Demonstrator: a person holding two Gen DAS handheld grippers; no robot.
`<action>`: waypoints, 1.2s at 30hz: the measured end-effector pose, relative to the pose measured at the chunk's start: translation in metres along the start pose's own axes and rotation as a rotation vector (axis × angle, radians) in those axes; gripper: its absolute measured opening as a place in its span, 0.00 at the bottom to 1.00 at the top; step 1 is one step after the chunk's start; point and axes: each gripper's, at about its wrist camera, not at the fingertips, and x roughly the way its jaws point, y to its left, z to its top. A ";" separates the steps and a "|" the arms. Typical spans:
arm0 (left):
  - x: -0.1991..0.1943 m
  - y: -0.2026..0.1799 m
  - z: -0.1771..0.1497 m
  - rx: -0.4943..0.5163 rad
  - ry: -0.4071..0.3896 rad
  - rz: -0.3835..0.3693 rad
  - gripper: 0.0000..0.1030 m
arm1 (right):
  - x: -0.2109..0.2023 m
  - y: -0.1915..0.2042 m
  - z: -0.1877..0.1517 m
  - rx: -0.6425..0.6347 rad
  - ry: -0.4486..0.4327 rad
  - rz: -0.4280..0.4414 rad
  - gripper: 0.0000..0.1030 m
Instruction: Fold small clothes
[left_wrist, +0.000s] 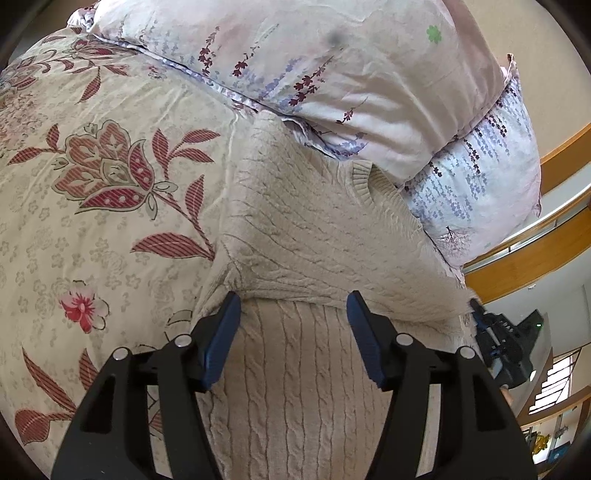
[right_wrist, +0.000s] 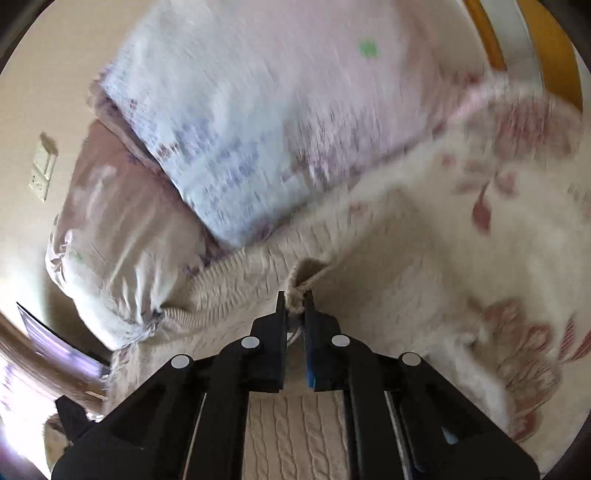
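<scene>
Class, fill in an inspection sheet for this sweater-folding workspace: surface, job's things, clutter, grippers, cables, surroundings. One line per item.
Surface: floral bedspread on a bed.
Job's things: cream cable-knit sweater lying on the bedspread, its upper edge against the pillows.
Clutter: two stacked floral pillows at the head of the bed.
Grippers: left gripper open over the sweater; right gripper shut on a bunched bit of sweater.
Cables: nothing seen.
Surroundings: wooden rail beside the bed; wall switch plate; the right wrist view is motion-blurred.
</scene>
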 end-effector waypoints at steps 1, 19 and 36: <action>0.000 0.000 0.000 0.002 0.000 -0.001 0.58 | 0.006 0.000 0.001 -0.007 0.010 -0.024 0.08; -0.080 0.022 -0.066 0.139 -0.008 -0.089 0.58 | -0.070 -0.084 -0.047 0.022 0.193 0.020 0.56; -0.093 0.031 -0.148 0.078 0.105 -0.240 0.51 | -0.117 -0.113 -0.126 0.089 0.371 0.281 0.38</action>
